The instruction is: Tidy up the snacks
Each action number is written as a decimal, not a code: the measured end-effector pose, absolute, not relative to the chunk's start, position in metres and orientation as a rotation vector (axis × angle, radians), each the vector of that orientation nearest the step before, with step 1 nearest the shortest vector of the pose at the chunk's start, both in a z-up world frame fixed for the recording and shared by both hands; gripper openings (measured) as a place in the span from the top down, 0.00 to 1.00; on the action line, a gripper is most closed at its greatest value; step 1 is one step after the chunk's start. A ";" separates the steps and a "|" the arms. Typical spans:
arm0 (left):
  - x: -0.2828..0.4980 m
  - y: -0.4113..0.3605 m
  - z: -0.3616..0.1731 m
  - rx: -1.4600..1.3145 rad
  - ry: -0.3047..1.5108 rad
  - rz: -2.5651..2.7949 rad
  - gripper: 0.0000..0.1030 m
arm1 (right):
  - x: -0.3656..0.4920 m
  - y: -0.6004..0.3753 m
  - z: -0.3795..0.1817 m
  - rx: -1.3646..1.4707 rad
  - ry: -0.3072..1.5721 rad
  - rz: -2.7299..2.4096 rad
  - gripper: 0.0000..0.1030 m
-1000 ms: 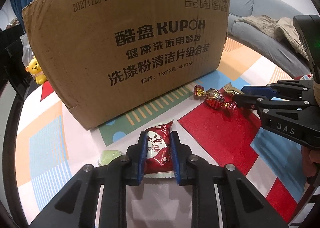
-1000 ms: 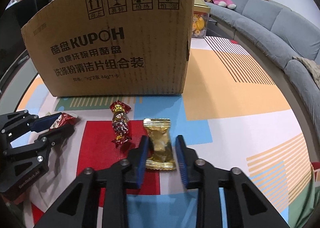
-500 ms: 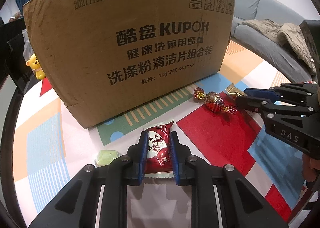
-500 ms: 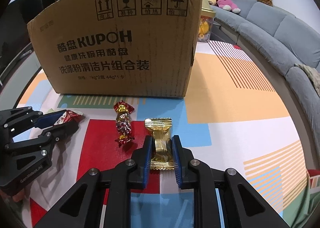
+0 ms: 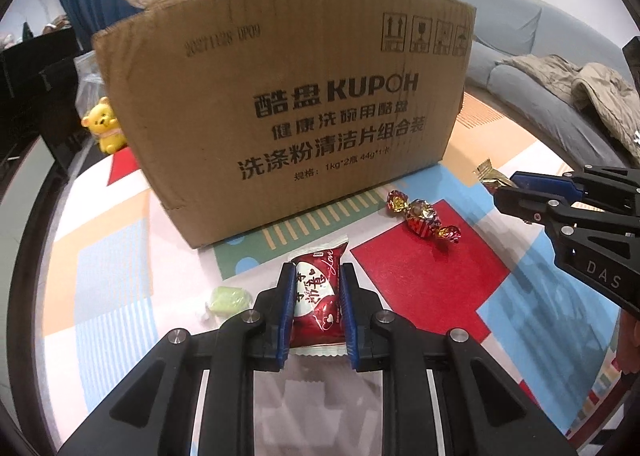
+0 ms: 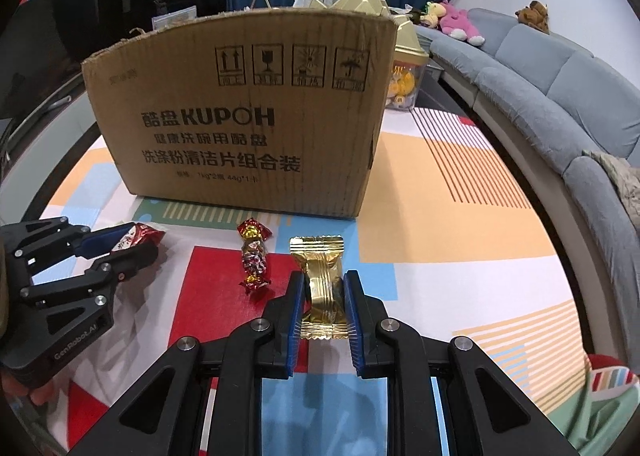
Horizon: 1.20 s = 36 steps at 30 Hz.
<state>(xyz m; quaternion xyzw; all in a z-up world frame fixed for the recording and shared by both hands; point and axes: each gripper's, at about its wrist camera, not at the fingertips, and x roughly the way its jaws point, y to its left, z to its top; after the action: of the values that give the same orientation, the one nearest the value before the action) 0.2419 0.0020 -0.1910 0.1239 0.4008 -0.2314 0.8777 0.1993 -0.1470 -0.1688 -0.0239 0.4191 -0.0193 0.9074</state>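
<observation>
My left gripper [image 5: 316, 276] is shut on a red snack packet [image 5: 318, 296] with white lettering, held just off the patterned mat. The right gripper [image 6: 324, 284] is shut on a gold-wrapped snack [image 6: 322, 280], also lifted. Each gripper shows in the other's view: the right gripper [image 5: 506, 191] with its gold snack [image 5: 490, 173] at the right, the left gripper [image 6: 132, 242] with its red packet [image 6: 138, 236] at the left. Between them a red-and-gold twist-wrapped candy [image 5: 422, 215] [image 6: 254, 258] lies on the mat. A large brown cardboard box [image 5: 280, 115] [image 6: 248, 115] stands behind.
A small green candy [image 5: 228, 298] lies on the mat at my left gripper's left. A yellow bear toy [image 5: 102, 125] sits left of the box. A clear jar with a gold lid [image 6: 404, 71] stands behind the box's right corner. A grey sofa [image 6: 540, 95] curves along the right.
The right gripper closed on the gold snack and rose with it. The left gripper kept its hold on the red packet and barely moved; more of the room above the box shows now.
</observation>
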 end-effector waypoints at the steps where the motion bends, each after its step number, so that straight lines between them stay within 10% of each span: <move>1: 0.240 0.002 -0.188 0.254 0.836 -0.475 0.79 | 0.198 -0.147 -0.167 -0.046 0.861 -0.039 0.79; 36: 0.212 0.009 -0.087 0.114 0.806 -0.190 0.79 | 0.191 -0.164 -0.067 0.005 0.689 0.069 0.79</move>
<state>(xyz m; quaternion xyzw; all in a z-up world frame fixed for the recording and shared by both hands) 0.2120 0.0087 -0.0870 0.0552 0.3914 -0.0922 0.9139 0.1906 -0.1644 -0.0669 0.0024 0.3378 0.0337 0.9406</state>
